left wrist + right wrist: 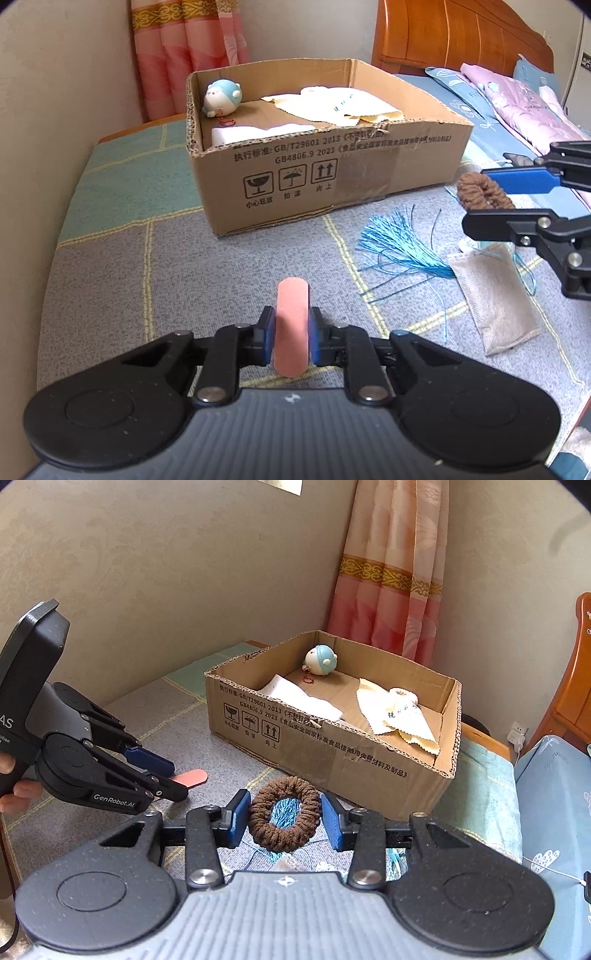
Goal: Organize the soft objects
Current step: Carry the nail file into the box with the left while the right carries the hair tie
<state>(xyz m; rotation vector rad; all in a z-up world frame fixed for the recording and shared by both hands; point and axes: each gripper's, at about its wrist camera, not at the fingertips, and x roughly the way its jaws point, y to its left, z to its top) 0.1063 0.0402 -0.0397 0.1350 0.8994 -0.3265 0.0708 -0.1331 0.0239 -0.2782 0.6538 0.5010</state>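
A: What does each gripper hold?

B: The left gripper has its jaws clamped on a pink pad, a flat oval piece held on edge above the bed. The right gripper has its jaws pressed against the two outer sides of a brown scrunchie, which hangs between them, lifted off the bed.

A: Where are the things meant to go?

B: Probably into the cardboard box, which stands on the bed ahead of both grippers and already contains a round plush toy, a yellow cloth and a white cloth. A blue tassel and a beige sachet lie on the bed beside the box.

A: How will the held things handle?

B: Both look light and compliant. The scrunchie should squash under pressure, so a grip across its ring suits it. The pad looks springy; holding it mid-length across its faces should keep it from twisting.
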